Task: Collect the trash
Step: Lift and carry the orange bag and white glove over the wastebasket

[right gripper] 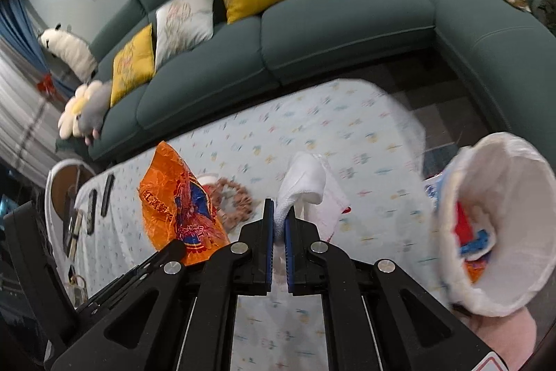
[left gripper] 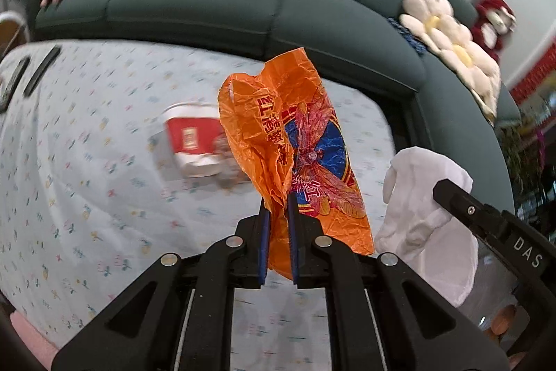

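My left gripper [left gripper: 278, 211] is shut on a crumpled orange wrapper [left gripper: 288, 141] and holds it upright above the table; the wrapper also shows in the right wrist view [right gripper: 173, 204]. My right gripper [right gripper: 279, 214] is shut on a white crumpled tissue [right gripper: 302, 183], also seen in the left wrist view [left gripper: 424, 211] to the right of the wrapper. A white bin with a white liner [right gripper: 500, 225] is at the right, with red, blue and orange trash inside. A red-and-white paper cup [left gripper: 194, 141] lies on its side on the table behind the wrapper.
The table has a light floral cloth [left gripper: 87, 162]. Dark remotes [left gripper: 41, 70] lie at its far left. A green sofa [left gripper: 208, 6] with yellow and white cushions curves behind and to the right. A brown beaded ring [right gripper: 236, 197] lies on the table.
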Demonstrator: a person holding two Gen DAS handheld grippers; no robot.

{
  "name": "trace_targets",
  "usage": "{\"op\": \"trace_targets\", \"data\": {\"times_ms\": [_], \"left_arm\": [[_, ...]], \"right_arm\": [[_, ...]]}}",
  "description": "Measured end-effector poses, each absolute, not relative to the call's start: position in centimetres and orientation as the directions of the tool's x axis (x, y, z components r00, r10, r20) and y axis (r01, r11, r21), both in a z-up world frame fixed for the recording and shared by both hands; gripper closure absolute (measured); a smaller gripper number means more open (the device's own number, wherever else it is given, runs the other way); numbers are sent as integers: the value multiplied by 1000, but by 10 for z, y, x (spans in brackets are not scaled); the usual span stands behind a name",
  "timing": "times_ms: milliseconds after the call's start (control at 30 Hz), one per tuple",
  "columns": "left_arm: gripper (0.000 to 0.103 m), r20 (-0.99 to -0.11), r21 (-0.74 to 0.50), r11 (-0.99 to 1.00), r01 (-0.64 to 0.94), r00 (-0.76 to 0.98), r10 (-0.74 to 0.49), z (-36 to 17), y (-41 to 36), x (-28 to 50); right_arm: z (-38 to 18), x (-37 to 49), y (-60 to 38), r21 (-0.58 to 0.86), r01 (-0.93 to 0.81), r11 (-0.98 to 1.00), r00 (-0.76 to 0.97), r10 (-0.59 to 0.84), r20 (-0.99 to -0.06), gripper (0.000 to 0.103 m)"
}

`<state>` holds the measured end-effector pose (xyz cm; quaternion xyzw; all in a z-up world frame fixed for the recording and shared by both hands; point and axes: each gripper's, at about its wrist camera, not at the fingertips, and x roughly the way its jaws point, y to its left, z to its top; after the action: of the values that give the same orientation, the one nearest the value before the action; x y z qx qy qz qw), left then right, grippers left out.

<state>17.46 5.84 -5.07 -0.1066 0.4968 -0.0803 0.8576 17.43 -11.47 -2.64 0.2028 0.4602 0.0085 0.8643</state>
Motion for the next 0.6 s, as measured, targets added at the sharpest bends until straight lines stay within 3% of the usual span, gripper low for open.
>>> {"op": "trace_targets", "data": {"times_ms": [600], "left_arm": [[94,-817,-187,913,364,458,-350,-22,-128,138]], "right_arm": [[9,89,-291,388,362,848,685,40,-728,98]]}}
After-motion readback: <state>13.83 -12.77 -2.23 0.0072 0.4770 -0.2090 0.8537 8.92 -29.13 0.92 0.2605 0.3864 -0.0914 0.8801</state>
